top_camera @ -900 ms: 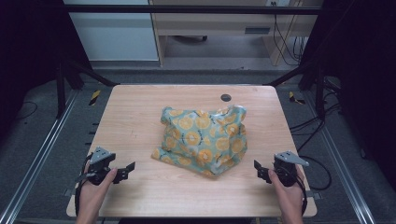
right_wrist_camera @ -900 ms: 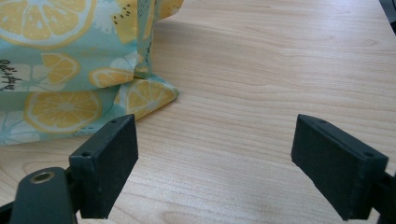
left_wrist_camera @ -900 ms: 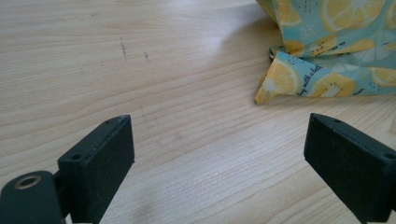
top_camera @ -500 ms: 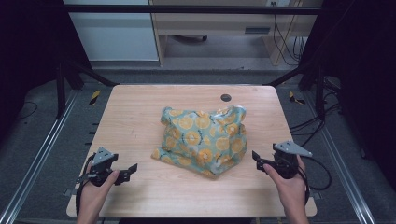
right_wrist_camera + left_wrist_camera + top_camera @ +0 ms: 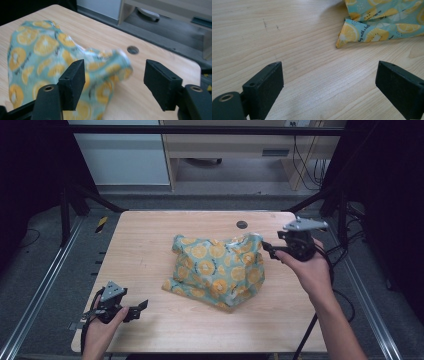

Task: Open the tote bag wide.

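We have our right gripper raised at the right side of the table, its jaws spread wide and pointing left at the upper right corner of the cloth; in the right gripper view the peaked, fruit-printed corner sits between the two jaws, but we see a gap on either side, so we judge that nothing is pinched yet, and the blur there keeps us from saying whether a jaw brushes the fabric. Our left gripper rests low at the near left of the table, held in the left hand, jaws also wide apart and closed on nothing; in the left gripper view only bare wood lies between them, with the near left corner of the cloth lying flat a little way beyond, apart from the jaws. The cloth itself lies crumpled in the middle of the table, a turquoise heap printed with orange and lemon slices, bunched higher at its right end and trailing a flat flap toward the near left. A small dark hole in the tabletop sits just beyond it on the far side. We judge the work to be at its very start: the cloth is neither spread nor folded, no corner is gripped, and what remains is to close on a corner with each gripper and lay the fabric out.
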### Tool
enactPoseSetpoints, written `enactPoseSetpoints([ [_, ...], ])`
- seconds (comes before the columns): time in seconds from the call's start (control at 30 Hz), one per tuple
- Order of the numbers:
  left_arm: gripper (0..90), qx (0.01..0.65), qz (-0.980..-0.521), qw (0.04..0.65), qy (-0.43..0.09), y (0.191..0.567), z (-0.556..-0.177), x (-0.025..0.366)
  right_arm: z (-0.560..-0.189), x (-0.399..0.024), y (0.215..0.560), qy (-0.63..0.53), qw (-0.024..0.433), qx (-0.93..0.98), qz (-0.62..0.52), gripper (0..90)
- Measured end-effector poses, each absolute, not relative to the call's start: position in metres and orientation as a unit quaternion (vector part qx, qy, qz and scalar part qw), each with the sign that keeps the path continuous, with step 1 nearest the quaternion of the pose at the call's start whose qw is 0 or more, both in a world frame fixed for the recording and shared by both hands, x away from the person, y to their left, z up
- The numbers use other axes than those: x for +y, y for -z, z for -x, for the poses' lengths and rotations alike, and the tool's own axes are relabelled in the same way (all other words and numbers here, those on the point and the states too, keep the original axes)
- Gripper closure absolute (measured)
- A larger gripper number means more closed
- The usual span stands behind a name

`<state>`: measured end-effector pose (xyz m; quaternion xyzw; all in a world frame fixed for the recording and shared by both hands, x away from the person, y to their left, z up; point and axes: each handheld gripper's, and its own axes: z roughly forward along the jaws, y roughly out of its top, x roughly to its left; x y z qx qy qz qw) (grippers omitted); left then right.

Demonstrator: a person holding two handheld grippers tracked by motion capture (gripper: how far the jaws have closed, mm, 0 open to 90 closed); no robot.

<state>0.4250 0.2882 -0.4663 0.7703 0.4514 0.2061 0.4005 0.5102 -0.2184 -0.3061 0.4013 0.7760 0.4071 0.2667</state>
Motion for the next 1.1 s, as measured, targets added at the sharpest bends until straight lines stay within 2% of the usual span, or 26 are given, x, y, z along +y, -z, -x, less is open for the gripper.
enactPoseSetpoints([
  [0.17,7.4,0.453,-0.767,0.404,-0.208,0.466,-0.426,0.288,-0.544,-0.194,0.285,-0.381,0.263,0.8,-0.382,35.5],
  [0.33,7.4,0.45,-0.771,0.402,-0.203,0.467,-0.425,0.286,-0.564,-0.178,0.283,-0.37,0.256,0.811,-0.375,36.0],
  [0.37,7.4,0.446,-0.775,0.399,-0.205,0.467,-0.425,0.284,-0.574,-0.172,0.289,-0.368,0.242,0.813,-0.381,36.5],
  [0.57,7.5,0.446,-0.776,0.396,-0.205,0.467,-0.425,0.282,-0.593,-0.155,0.309,-0.354,0.226,0.811,-0.407,36.8],
  [0.67,7.5,0.445,-0.775,0.4,-0.205,0.467,-0.425,0.284,-0.603,-0.151,0.321,-0.329,0.247,0.81,-0.418,37.8],
  [0.73,7.5,0.445,-0.775,0.4,-0.204,0.467,-0.425,0.284,-0.606,-0.152,0.324,-0.328,0.244,0.809,-0.422,37.5],
  [0.87,7.6,0.443,-0.777,0.399,-0.204,0.467,-0.425,0.283,-0.623,-0.152,0.34,-0.303,0.225,0.815,-0.439,32.7],
  [1.1,7.8,0.442,-0.777,0.398,-0.206,0.466,-0.425,0.283,-0.638,-0.158,0.356,-0.274,0.187,0.818,-0.47,31.8],
])
